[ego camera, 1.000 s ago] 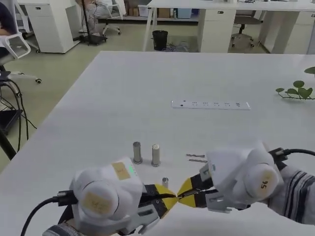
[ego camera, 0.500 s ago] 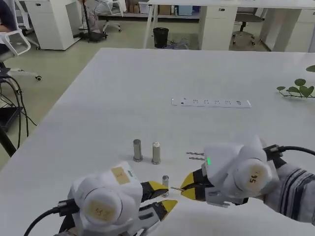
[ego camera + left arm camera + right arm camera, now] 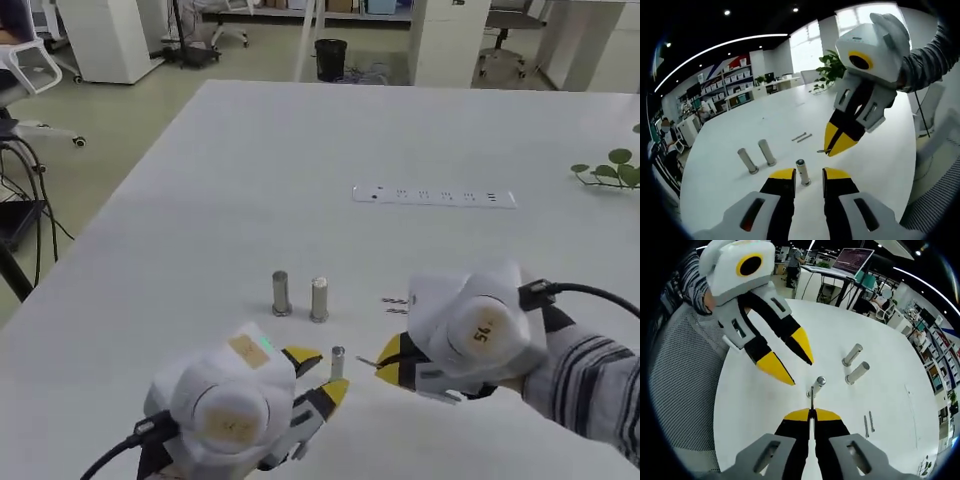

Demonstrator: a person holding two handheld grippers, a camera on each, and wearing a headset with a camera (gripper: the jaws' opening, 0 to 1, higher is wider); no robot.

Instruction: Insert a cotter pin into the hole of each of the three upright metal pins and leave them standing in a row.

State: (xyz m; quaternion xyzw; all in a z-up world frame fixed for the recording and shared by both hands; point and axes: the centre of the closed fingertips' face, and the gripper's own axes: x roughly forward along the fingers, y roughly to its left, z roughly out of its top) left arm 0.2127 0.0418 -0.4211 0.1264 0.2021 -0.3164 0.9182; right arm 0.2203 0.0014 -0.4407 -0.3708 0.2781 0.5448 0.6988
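Three grey metal pins stand upright on the white table. Two stand side by side [image 3: 281,293] [image 3: 319,298], also seen in the left gripper view [image 3: 746,160] [image 3: 767,152]. The third pin [image 3: 338,362] [image 3: 801,171] [image 3: 817,385] stands nearer, between the jaws of my open left gripper [image 3: 318,375] [image 3: 809,175], which do not touch it. My right gripper [image 3: 390,362] [image 3: 811,415] is shut on a thin cotter pin [image 3: 812,397] [image 3: 821,150]. The cotter pin's tip points at the near pin, just short of it.
Two spare cotter pins [image 3: 396,304] [image 3: 801,136] [image 3: 867,425] lie on the table to the right of the pins. A white power strip [image 3: 435,197] lies farther back. A green plant sprig [image 3: 610,170] sits at the right edge. Desks and chairs stand beyond the table.
The two grippers' tips met beside the near pin a second ago. The left gripper's jaws now stand apart around that pin. The right gripper has drawn slightly right, still holding the cotter pin.
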